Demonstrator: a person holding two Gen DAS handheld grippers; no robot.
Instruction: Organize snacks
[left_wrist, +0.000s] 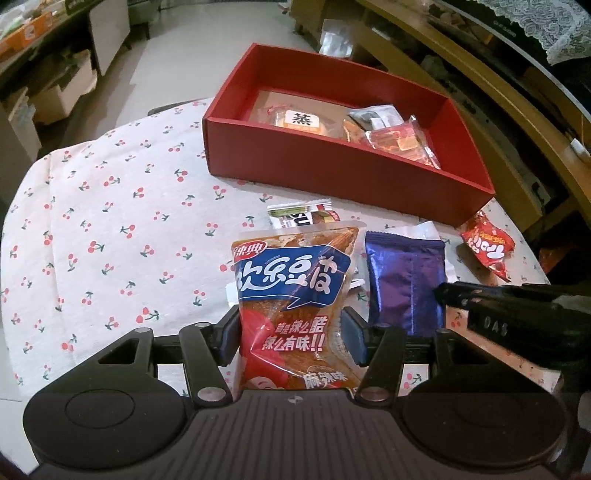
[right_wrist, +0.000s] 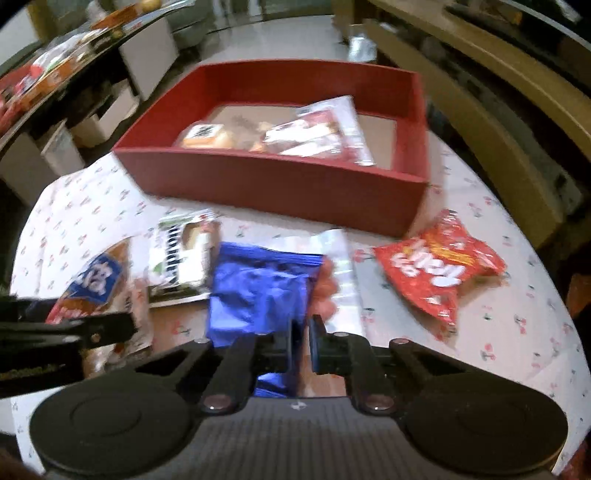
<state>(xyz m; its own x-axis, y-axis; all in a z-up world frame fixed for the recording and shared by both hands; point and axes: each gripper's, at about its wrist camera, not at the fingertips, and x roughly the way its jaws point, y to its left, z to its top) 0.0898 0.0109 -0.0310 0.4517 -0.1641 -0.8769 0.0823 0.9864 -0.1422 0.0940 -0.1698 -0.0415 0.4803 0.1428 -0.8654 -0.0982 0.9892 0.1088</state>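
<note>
Two tools are in use over our bench (left_wrist: 110, 206), which carries a white cloth printed with red cherries. Our left tool (left_wrist: 291, 332) is clenched on a red and blue printed snack pouch with a clear top seam (left_wrist: 295, 295), its two pads pressing the pouch's lower sides. Our right tool (right_wrist: 301, 341) is clenched on the near edge of a shiny blue-purple foil packet (right_wrist: 258, 288). We note a green and white wrapped bar (right_wrist: 183, 254) lying between the two held items, and a red crinkled snack bag (right_wrist: 441, 266) lying to the right, apart from them. Beyond stands an open red rectangular cardboard box (left_wrist: 332, 177) holding several wrapped snacks (left_wrist: 369, 127); the right wrist view is blurred
</note>
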